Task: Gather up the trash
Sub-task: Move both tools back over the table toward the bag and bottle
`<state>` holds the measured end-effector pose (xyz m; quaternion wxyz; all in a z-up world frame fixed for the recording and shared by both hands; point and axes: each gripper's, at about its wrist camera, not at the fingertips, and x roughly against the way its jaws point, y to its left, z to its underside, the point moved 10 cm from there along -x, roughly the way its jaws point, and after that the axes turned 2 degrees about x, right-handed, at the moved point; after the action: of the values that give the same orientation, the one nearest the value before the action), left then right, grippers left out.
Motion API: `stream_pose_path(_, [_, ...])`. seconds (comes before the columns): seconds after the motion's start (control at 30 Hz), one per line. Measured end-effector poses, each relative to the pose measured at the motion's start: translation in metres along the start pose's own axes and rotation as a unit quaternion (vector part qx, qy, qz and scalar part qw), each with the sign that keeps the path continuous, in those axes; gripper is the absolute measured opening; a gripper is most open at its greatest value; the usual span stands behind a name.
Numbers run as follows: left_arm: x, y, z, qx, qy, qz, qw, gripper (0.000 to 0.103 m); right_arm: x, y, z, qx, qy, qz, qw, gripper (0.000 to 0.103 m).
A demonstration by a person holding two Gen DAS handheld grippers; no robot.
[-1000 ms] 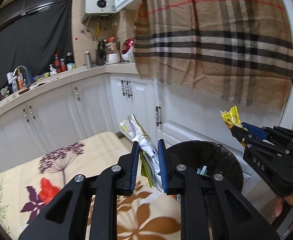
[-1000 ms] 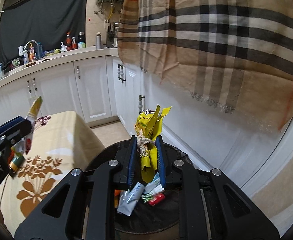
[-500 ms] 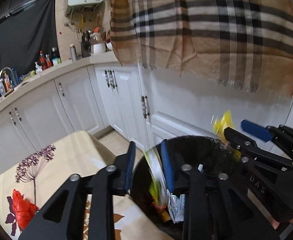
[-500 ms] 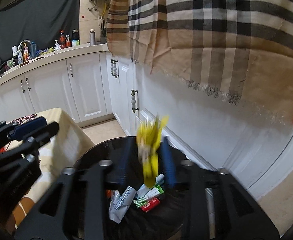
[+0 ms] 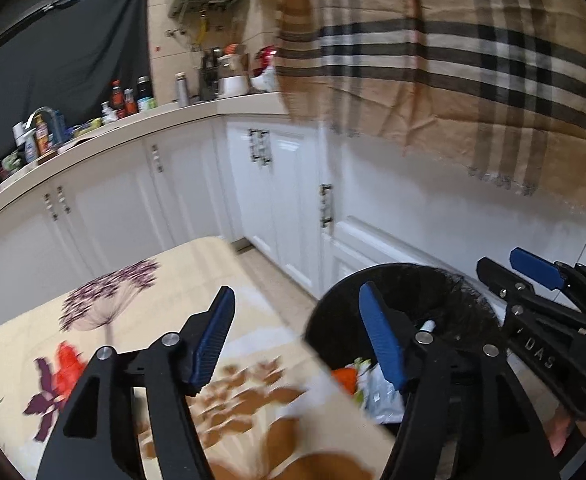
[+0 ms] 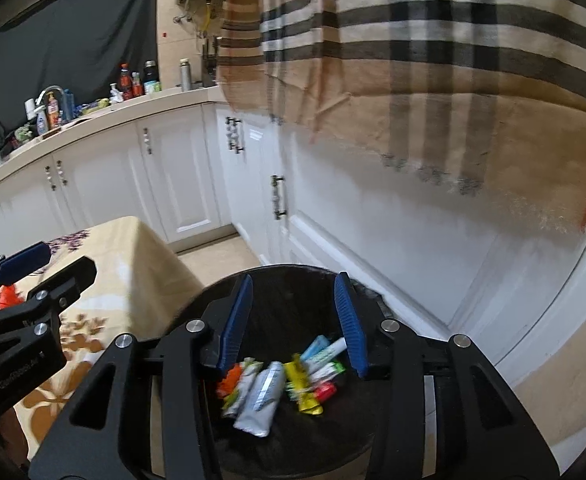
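Now the drop is the step in hand, and it looks done on both sides — so doing it well means checking nothing clings to the pads before either hand swings back toward the table.

The black bin is the largest thing that matters: its round mouth lies directly under and ahead of the right gripper, framed between the two blue pads. That gripper's jaws have just been opening and now stand apart with nothing between them. Below the gap, on the bin's dark floor, sits the collected trash: a silver-grey pouch nearest the left pad's side, a crumpled yellow wrapper roughly under the middle of the gap, pale tubes toward the right pad, a small red piece beside the yellow wrapper, and an orange scrap at the far left of the heap.

The left gripper has also just been opening wide — empty too. Its right pad hangs over the bin's near rim, its left pad over the flowered tablecloth, so the gap straddles the table edge. Judging from that, I'd hold the left hand a touch more over the bin on any later drop, so a light wrapper cannot fall on the cloth.
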<state>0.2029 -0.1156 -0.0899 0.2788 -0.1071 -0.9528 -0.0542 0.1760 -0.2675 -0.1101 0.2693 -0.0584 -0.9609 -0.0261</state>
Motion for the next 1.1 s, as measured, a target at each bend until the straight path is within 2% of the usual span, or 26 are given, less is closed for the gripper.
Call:
stream_pose_path(0.17, [0.025, 0.051, 0.016, 0.031, 0.009, -0.041, 0.9987, 0.066, 0.007, 0.044, 0.001, 0.009, 0.007, -0.039, 0.999, 0.042])
stream_pose_path(0.33, [0.058, 0.116, 0.039, 0.063, 0.017, -0.094, 0.9934, 0.067, 0.015, 0.102, 0.007, 0.032, 0.018, -0.085, 0.996, 0.042])
stream_pose_path(0.63, [0.112, 0.225, 0.093, 0.127, 0.040, -0.184, 0.9739, 0.068, 0.029, 0.210, 0.030, 0.088, 0.044, -0.156, 0.983, 0.042])
stream_pose_path(0.83, [0.138, 0.282, 0.128, 0.160, 0.057, -0.231, 0.9581, 0.068, 0.033, 0.264, 0.050, 0.123, 0.072, -0.179, 0.973, 0.042])
stream_pose_path(0.97, [0.150, 0.309, 0.146, 0.181, 0.065, -0.246, 0.9499, 0.068, 0.029, 0.288, 0.060, 0.140, 0.093, -0.184, 0.969, 0.044])
stream_pose_path(1.03, [0.155, 0.321, 0.153, 0.193, 0.067, -0.251, 0.9462, 0.068, 0.027, 0.297, 0.064, 0.148, 0.102, -0.183, 0.966, 0.050])
stream_pose_path(1.1, [0.158, 0.326, 0.157, 0.201, 0.068, -0.250, 0.9447, 0.068, 0.024, 0.305, 0.071, 0.162, 0.113, -0.178, 0.964, 0.050])
